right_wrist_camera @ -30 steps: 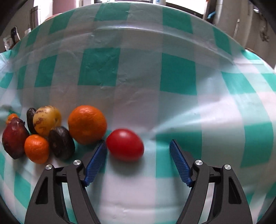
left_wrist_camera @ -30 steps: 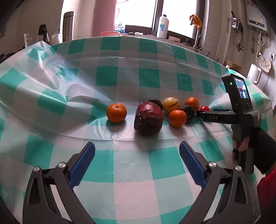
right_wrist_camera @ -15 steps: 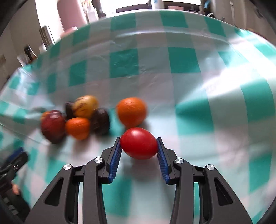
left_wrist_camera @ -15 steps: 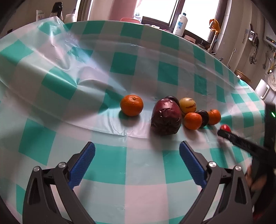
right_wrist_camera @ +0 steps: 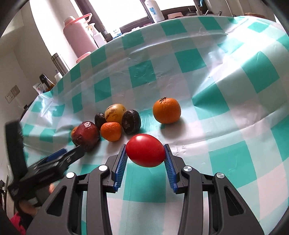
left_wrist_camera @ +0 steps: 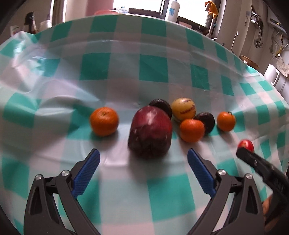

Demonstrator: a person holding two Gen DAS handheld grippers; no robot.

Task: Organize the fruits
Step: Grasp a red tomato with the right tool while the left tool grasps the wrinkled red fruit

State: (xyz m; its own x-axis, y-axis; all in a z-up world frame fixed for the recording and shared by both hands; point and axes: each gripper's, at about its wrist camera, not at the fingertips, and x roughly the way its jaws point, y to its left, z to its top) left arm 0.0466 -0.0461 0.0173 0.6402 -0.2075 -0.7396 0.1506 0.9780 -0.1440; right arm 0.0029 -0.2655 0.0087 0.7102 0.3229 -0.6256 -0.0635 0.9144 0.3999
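Note:
My right gripper point(right_wrist_camera: 145, 157) is shut on a red tomato point(right_wrist_camera: 145, 150) and holds it above the checked tablecloth point(right_wrist_camera: 225, 126); the tomato also shows in the left wrist view point(left_wrist_camera: 246, 145). My left gripper point(left_wrist_camera: 143, 170) is open and empty, just in front of a large dark red fruit point(left_wrist_camera: 150, 132). Around that fruit lie an orange point(left_wrist_camera: 104, 121) to its left, and to its right a second orange point(left_wrist_camera: 191, 130), a third orange point(left_wrist_camera: 225, 120), a yellow fruit point(left_wrist_camera: 183, 108) and two dark fruits point(left_wrist_camera: 206, 119).
A pink thermos point(right_wrist_camera: 79, 38), a steel flask point(right_wrist_camera: 59, 62) and bottles stand beyond the table's far edge. A white bottle point(left_wrist_camera: 172, 9) stands on the window sill. The tablecloth is wrinkled and raised at the left point(left_wrist_camera: 27, 59).
My right gripper closed on the red tomato and lifted it away from the fruit cluster. My left gripper moved closer to the dark red fruit and stays open.

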